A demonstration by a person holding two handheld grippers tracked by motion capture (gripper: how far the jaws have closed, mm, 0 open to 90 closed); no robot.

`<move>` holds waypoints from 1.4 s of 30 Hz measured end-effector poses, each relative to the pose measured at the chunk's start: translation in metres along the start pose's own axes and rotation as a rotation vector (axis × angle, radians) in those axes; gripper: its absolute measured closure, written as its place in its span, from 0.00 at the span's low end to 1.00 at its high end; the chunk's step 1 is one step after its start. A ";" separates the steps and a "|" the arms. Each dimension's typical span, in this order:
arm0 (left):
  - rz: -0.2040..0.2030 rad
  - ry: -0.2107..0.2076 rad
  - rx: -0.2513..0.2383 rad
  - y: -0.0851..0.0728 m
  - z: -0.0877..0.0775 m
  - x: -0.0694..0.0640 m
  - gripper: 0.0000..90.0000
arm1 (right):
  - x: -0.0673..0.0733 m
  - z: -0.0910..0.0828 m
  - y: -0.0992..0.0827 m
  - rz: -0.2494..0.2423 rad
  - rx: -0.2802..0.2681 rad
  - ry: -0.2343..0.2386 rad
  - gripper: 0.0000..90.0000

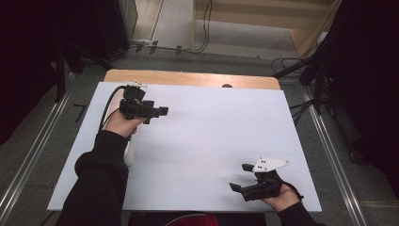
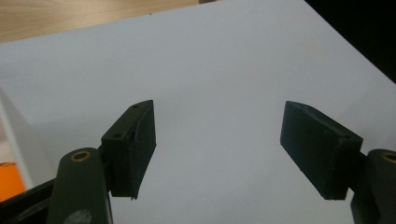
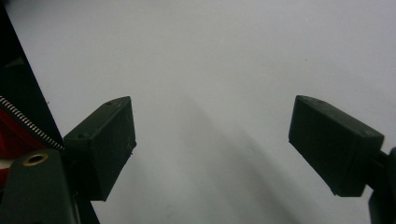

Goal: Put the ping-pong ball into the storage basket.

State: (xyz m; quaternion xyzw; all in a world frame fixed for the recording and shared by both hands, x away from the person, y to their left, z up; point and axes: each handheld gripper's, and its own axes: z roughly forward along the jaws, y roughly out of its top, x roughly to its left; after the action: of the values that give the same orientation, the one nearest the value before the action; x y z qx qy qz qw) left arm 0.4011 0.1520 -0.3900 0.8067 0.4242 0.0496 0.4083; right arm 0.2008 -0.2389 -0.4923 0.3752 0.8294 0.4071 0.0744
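Note:
A hand holds my left gripper over the far left part of the white table sheet, with its jaws pointing right. In the left gripper view the left gripper stands open, and between its fingers there is just bare white sheet. My right gripper, which carries a grey three-cornered plate, sits near the front right edge with its jaws pointing left. The right gripper is open too, with bare sheet between its fingers.
A white object lies beside the left forearm; in the left gripper view a white edge with something orange shows at far left. A wooden table edge runs along the back. Cables and stands ring the table.

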 end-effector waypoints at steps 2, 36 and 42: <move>0.011 0.000 0.004 0.000 0.002 -0.004 0.30 | 0.000 0.000 0.000 -0.001 0.000 0.002 0.15; 0.177 -0.075 0.049 -0.021 0.016 -0.047 0.30 | -0.001 -0.001 -0.001 0.005 0.003 0.002 0.15; 0.212 -0.105 0.055 -0.025 0.013 -0.057 0.25 | -0.001 -0.001 -0.001 0.006 0.002 0.003 0.15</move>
State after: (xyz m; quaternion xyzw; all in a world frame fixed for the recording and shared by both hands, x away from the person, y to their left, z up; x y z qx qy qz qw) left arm 0.3546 0.1101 -0.4006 0.8594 0.3159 0.0383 0.4002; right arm 0.2003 -0.2407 -0.4926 0.3773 0.8289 0.4068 0.0716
